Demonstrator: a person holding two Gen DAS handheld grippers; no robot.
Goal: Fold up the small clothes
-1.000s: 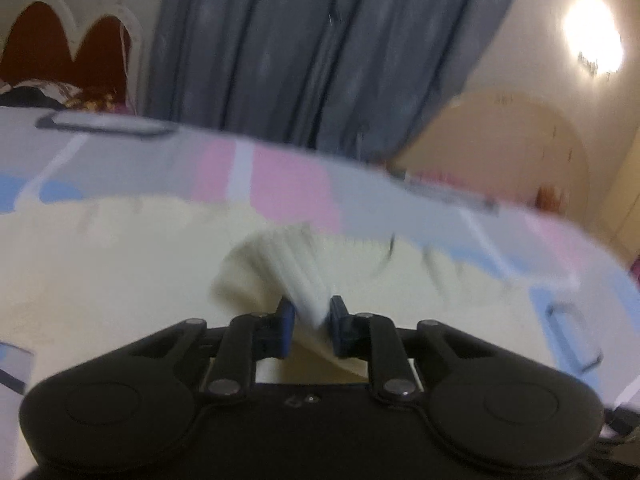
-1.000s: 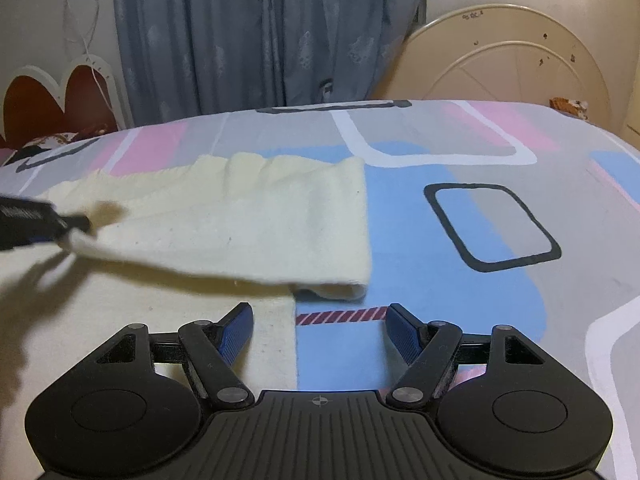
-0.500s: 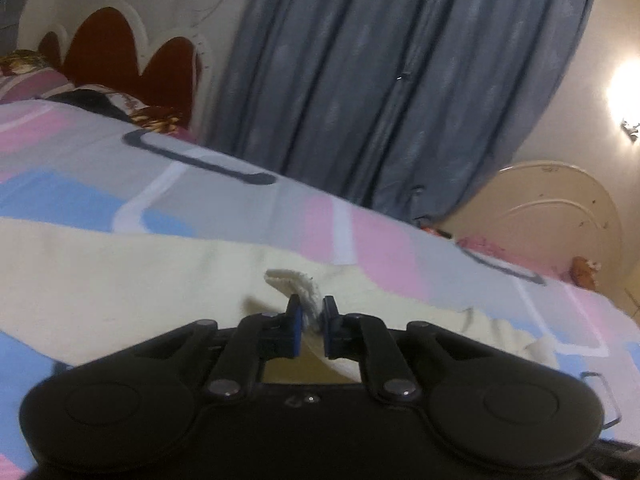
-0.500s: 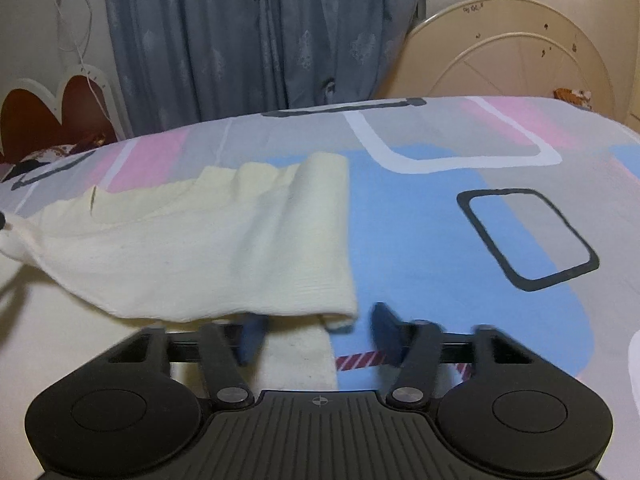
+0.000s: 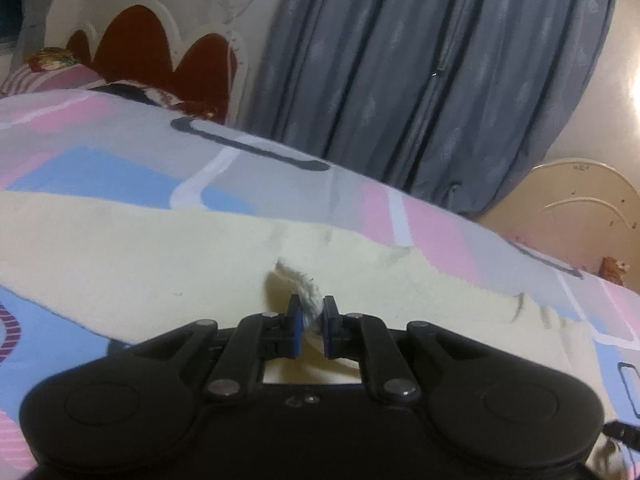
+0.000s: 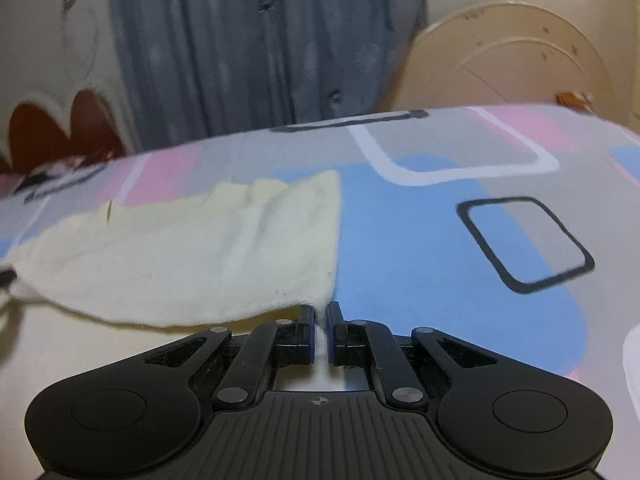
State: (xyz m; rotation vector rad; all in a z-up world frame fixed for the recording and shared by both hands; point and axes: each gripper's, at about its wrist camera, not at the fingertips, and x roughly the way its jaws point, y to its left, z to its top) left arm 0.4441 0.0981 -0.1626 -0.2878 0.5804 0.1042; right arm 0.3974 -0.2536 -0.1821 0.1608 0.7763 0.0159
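Both tongs are clamping the cream knit garment: left tongs pinching one bunched corner, right tongs the opposite edge, lifting the flap to fold it over on the patterned bed.

A patterned bedsheet in pink, blue and grey, marked with white and black rounded rectangles, is spread across the bed. A grey-blue curtain is hung behind it. A headboard with dark red scalloped panels is seen at the left, and a cream round-topped board is leaned at the right.
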